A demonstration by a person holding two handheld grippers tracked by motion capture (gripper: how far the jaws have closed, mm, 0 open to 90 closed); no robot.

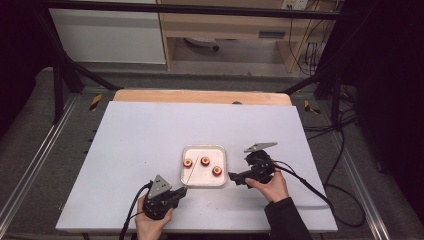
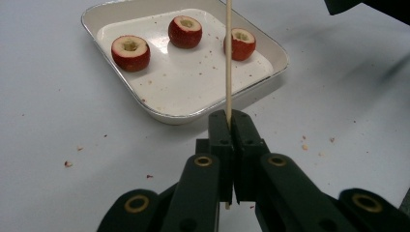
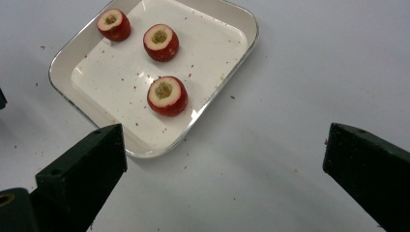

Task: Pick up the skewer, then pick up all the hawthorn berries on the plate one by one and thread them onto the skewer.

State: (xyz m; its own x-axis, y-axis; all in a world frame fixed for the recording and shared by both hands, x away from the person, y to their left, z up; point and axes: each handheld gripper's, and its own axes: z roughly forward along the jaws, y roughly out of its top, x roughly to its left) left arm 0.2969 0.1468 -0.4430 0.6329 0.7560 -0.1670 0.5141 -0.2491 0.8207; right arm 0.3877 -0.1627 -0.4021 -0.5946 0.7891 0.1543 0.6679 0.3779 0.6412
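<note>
- Left gripper point(image 2: 229, 121), near the tabletop's front edge: jaws closed on a thin wooden skewer point(image 2: 228, 58) that reaches over the tray.
- Right gripper point(image 3: 222, 159), right of the tray: jaws wide apart, empty.
- White tray point(image 1: 221, 150), mid-tabletop: three cored red fruits point(image 3: 167, 95), apart from one another.

Skewer point(image 2: 228, 58) tip above my left fingers point(image 2: 222, 140) cut off by top edge; its lower end hidden between them. My right fingers point(image 3: 82, 174) cropped at bottom edge.
</note>
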